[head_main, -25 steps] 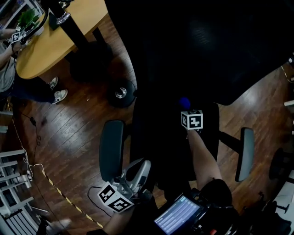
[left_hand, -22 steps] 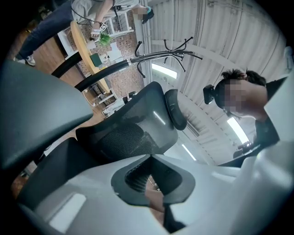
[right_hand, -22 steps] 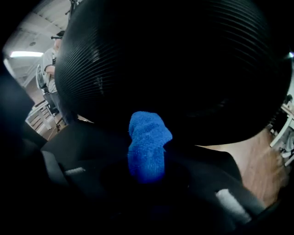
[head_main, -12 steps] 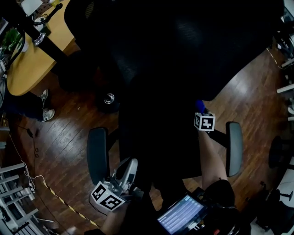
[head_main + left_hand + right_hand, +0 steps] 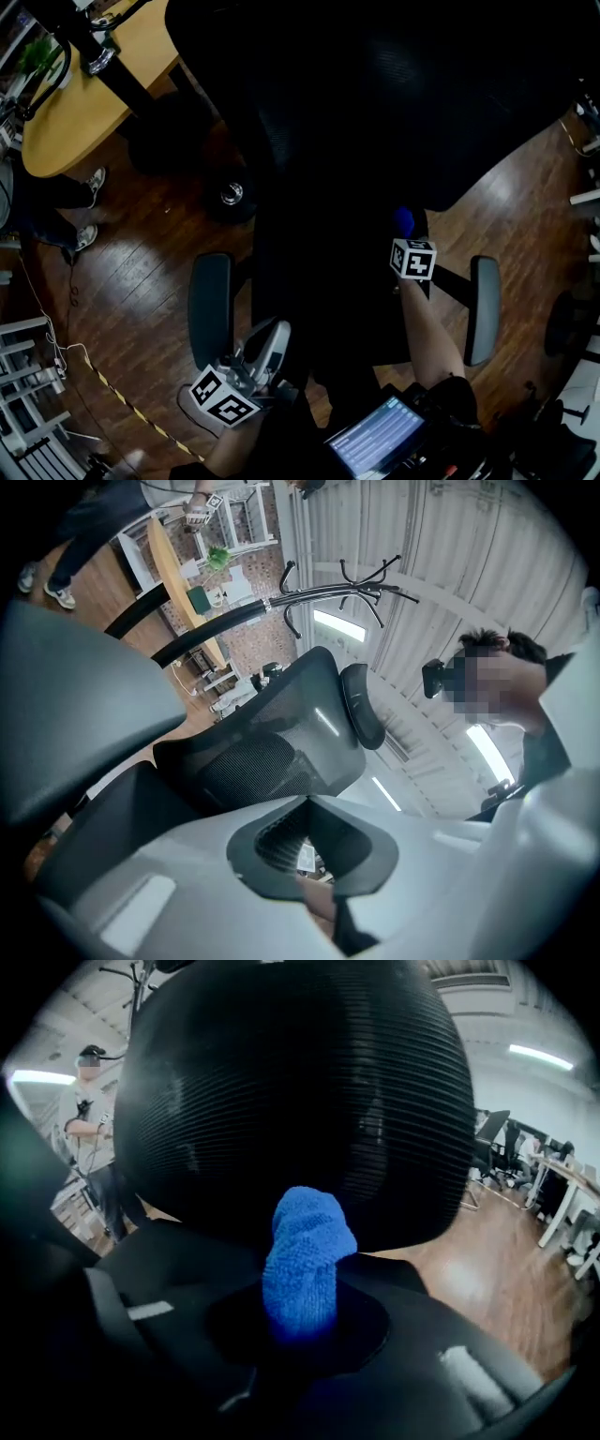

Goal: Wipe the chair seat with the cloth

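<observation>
A black office chair fills the head view, its dark seat (image 5: 319, 281) between two grey armrests (image 5: 210, 309). My right gripper (image 5: 405, 234) hangs over the seat's right rear part, shut on a rolled blue cloth (image 5: 403, 221). In the right gripper view the cloth (image 5: 305, 1260) sticks up out of the gripper (image 5: 305, 1321) in front of the mesh backrest (image 5: 300, 1101), with the seat (image 5: 187, 1251) just beneath. My left gripper (image 5: 267, 342) sits by the left armrest's front, off the seat. In its own view this gripper (image 5: 309, 860) is shut and empty, facing the backrest (image 5: 253, 761).
A wooden table (image 5: 75, 103) stands at the upper left, with a person's shoes (image 5: 89, 183) beside it. The chair's base (image 5: 232, 194) rests on the plank floor. Striped tape (image 5: 122, 398) and cables cross the floor lower left. A lit screen (image 5: 375, 441) sits at my waist.
My right gripper has carried the cloth to the right across the seat's rear since a second ago. The left gripper has stayed by the left armrest.
</observation>
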A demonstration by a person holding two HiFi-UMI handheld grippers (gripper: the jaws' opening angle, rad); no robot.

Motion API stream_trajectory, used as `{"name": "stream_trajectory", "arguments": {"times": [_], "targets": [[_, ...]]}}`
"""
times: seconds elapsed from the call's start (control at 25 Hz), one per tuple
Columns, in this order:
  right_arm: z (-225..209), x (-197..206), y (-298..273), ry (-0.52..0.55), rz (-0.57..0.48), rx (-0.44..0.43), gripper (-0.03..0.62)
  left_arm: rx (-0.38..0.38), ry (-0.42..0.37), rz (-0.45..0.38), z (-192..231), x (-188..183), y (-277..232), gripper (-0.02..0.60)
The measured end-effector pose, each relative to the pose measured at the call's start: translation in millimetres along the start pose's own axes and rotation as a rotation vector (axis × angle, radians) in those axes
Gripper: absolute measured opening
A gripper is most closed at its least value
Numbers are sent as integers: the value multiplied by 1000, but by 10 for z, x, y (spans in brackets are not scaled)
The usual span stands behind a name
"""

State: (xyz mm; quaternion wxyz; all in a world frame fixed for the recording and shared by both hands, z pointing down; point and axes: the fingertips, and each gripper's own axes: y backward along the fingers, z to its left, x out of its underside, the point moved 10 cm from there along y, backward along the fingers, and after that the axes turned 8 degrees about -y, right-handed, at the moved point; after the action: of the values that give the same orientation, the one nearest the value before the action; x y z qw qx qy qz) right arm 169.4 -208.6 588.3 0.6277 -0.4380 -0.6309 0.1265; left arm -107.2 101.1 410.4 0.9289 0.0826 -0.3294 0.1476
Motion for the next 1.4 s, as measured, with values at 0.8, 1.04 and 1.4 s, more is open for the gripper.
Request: {"name": "stream_trajectory", "arguments": {"times": [0.8,1.04,1.4], "targets": [[2805,455,-512,251,81,-537,49,-61,22,-73,72,-149,364,-6],[2165,499,-485,215,94,-409,49,-39,29,-43,73,-87,260,-6],[377,371,-61,72,113,-65,49,24,23,40,24,65,-52,-6]]}}
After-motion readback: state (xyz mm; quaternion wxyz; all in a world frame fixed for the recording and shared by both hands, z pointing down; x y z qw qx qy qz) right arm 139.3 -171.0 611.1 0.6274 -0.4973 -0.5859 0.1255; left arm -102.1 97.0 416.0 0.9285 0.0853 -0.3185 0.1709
